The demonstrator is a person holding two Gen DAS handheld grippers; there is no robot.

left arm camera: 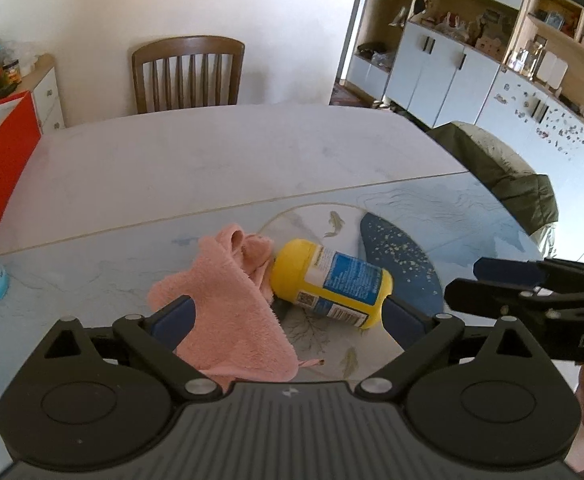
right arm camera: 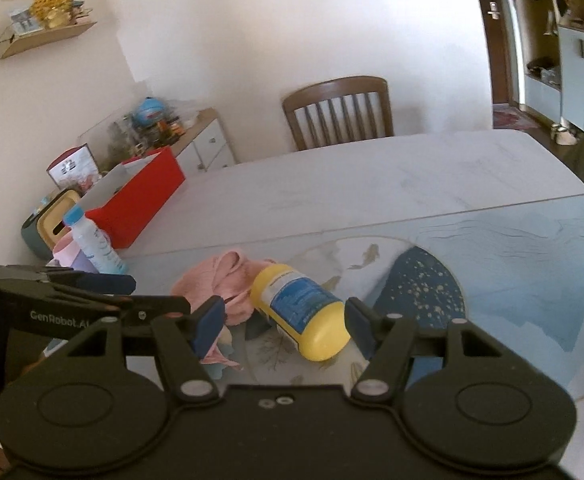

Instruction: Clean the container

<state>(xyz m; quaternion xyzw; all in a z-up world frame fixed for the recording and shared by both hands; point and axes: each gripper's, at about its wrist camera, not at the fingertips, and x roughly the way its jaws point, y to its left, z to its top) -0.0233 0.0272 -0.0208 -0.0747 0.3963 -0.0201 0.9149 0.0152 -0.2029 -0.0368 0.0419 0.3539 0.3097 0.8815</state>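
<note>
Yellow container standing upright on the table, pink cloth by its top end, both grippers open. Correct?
Not quite. The yellow container lies on its side on the table, as both wrist views show. The rest holds: the pink cloth is at its top end, and left gripper and right gripper are open.

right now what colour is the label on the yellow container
Blue and white label on the yellow container; clearest in the left wrist view.

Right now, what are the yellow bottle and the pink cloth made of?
The yellow bottle looks like smooth plastic: even colour, a soft shine, with a glued-on blue paper or film label. The pink cloth looks like soft terry towelling: fuzzy surface, floppy folds. Both lie on the table, which looks glossy, perhaps glass or stone.
</note>
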